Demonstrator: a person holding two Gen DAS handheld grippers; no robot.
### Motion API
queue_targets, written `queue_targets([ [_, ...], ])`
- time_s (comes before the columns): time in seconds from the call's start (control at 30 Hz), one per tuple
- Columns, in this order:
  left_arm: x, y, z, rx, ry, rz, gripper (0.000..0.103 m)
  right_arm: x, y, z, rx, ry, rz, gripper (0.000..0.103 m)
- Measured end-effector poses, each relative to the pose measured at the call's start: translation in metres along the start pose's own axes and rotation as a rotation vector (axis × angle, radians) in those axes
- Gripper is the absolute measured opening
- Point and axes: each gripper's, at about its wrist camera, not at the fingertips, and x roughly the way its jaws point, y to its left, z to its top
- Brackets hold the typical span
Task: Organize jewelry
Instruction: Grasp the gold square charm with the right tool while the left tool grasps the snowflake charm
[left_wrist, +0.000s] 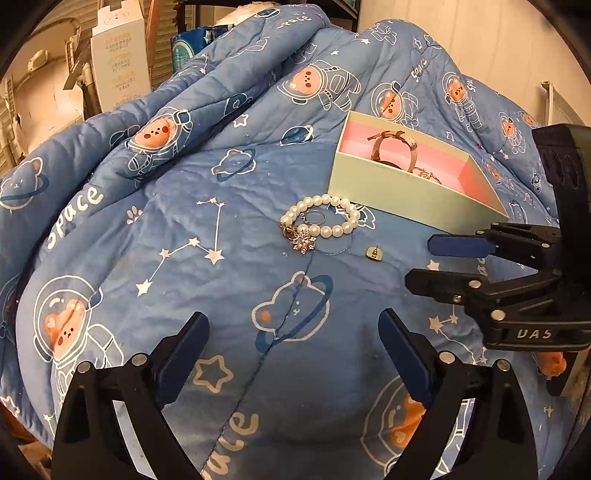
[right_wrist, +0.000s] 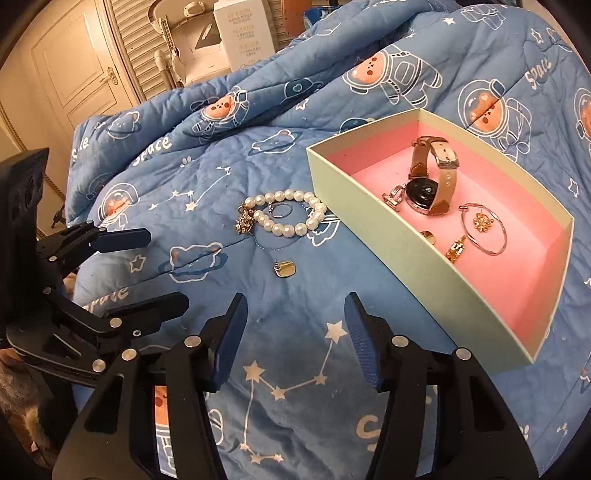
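Observation:
A pale green box (left_wrist: 406, 192) (right_wrist: 373, 229) with a pink lining lies on the blue quilt. It holds a watch (right_wrist: 432, 173), a hoop earring (right_wrist: 484, 229) and other small gold pieces. A pearl bracelet (left_wrist: 321, 218) (right_wrist: 288, 218) with a star charm (left_wrist: 303, 242) and a thin ring (left_wrist: 314, 218) lies in front of the box. A small gold stud earring (left_wrist: 375, 253) (right_wrist: 285, 268) lies nearer. My left gripper (left_wrist: 293, 332) (right_wrist: 162, 267) is open and empty. My right gripper (right_wrist: 295, 325) (left_wrist: 417, 258) is open and empty, just short of the stud.
The space-print quilt (left_wrist: 184, 229) is rumpled into folds behind the jewelry. White cartons (left_wrist: 118, 62) and a louvred door (right_wrist: 129, 44) stand beyond the bed.

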Motion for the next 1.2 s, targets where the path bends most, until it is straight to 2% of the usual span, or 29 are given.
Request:
queue_targets([
  [0.07, 0.0, 0.001, 0.0, -0.005, -0.005, 0.005, 0.087, 0.01, 0.004, 0.002, -0.016, 0.013, 0.0, 0.048],
  [0.3, 0.0, 0.006, -0.001, -0.027, -0.003, 0.005, 0.084, 0.026, 0.008, 0.013, -0.03, -0.007, -0.007, 0.046],
  [0.6, 0.005, 0.011, 0.002, -0.063, 0.006, 0.011, 0.068, 0.028, 0.007, 0.014, -0.011, -0.015, -0.019, 0.024],
  [0.67, 0.007, 0.012, 0.004, -0.074, 0.007, 0.005, 0.061, 0.026, 0.006, 0.014, -0.004, -0.014, -0.012, 0.017],
  [0.77, 0.012, 0.008, 0.01, -0.064, 0.009, -0.009, 0.05, 0.024, 0.005, 0.011, 0.01, -0.018, -0.004, 0.015],
  [0.83, 0.017, 0.005, 0.015, -0.055, 0.017, -0.011, 0.048, 0.022, 0.004, 0.009, 0.025, -0.019, 0.002, 0.015],
  [1.1, 0.041, -0.004, 0.036, -0.037, 0.043, 0.002, 0.046, 0.013, -0.001, -0.003, 0.067, -0.02, 0.016, 0.015],
  [1.2, 0.048, -0.007, 0.042, -0.034, 0.045, 0.002, 0.04, 0.01, -0.004, -0.006, 0.084, -0.022, 0.018, 0.015],
])
